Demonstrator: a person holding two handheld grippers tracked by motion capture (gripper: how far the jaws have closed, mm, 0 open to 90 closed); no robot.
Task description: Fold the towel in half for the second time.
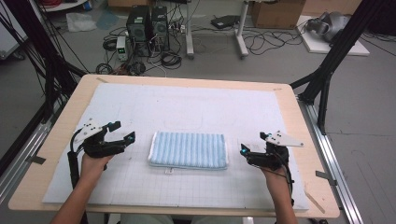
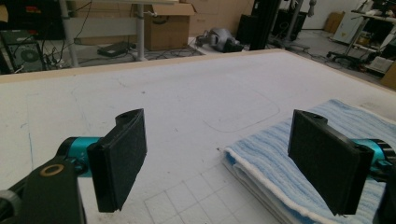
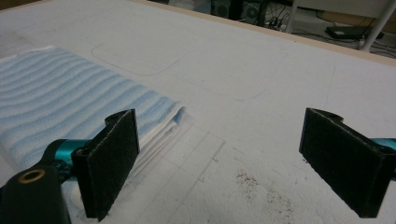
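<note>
The folded towel [image 1: 188,150] lay flat in the middle of the white mat [image 1: 187,107] on the desk [image 1: 60,126], between your two hands. You held the left gripper [image 1: 122,130] just off its left end and the right gripper [image 1: 254,143] just off its right end, both spread wide and holding nothing. It looked light, soft and floppy, so it would probably sag if lifted by one point; a corner or short edge, pinched through all the layers, seemed the best hold.
</note>
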